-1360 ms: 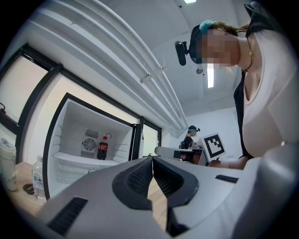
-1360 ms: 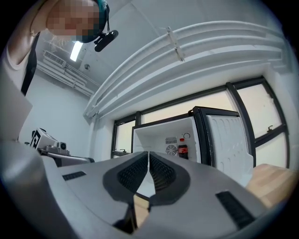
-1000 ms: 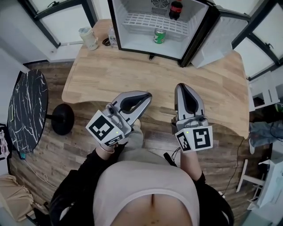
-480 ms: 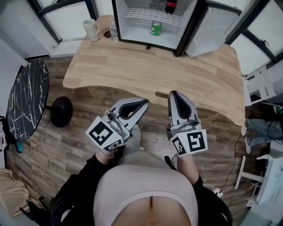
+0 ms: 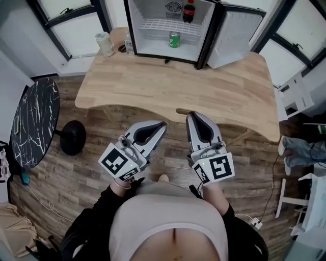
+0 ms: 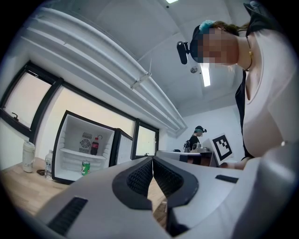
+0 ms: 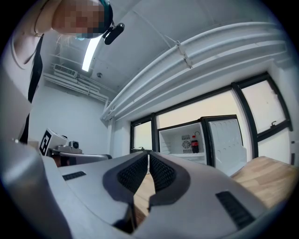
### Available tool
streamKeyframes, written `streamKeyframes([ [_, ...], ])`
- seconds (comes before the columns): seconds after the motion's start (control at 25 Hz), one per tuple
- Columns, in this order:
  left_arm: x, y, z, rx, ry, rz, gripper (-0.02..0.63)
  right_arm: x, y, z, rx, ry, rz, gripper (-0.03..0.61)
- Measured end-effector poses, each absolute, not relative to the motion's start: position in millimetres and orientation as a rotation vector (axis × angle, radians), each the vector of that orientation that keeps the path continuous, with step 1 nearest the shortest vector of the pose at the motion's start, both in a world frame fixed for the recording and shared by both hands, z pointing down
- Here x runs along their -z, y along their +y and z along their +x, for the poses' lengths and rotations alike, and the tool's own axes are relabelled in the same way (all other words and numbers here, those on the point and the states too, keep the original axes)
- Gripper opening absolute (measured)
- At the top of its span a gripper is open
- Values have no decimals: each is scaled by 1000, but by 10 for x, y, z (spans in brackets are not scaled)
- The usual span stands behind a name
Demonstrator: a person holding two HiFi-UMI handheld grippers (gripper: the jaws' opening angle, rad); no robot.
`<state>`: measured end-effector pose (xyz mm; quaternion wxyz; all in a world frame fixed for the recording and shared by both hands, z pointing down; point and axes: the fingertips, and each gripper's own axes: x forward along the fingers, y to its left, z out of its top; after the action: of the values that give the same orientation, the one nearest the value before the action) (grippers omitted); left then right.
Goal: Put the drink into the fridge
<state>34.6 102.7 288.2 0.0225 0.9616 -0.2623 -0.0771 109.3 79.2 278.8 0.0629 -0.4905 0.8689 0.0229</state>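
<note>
Grey left gripper (image 5: 159, 126): jaws fully together, nothing held. Grey right gripper (image 5: 193, 116): jaws together, empty. Both hover side by side off near edge of light wooden table (image 5: 168, 86), well apart from black mini fridge (image 5: 153, 47) at far edge, door open. Inside: green drink can (image 5: 174, 40) upright on fridge floor; dark cola bottle (image 5: 189, 11), red cap, on wire shelf above.

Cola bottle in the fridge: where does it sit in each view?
Head view: cola bottle at top centre, on the upper shelf of the open fridge.
Left gripper view: bottle at lower left, same shelf.
Right gripper view: bottle right of centre.
Shared landmark: the round fan grille just left of the bottle.
</note>
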Motion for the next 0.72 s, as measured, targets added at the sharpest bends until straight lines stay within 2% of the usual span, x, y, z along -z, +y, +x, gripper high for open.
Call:
streamKeyframes([
  [0.32, -2928, 1276, 247, 242, -799, 2963, 8, -2841, 1059, 934, -41, 2653, -1472, 34],
  [0.72, -2971, 2031, -205, 242, -825, 2948, 8, -2903, 1830, 431, -28, 2683, -1440, 35],
])
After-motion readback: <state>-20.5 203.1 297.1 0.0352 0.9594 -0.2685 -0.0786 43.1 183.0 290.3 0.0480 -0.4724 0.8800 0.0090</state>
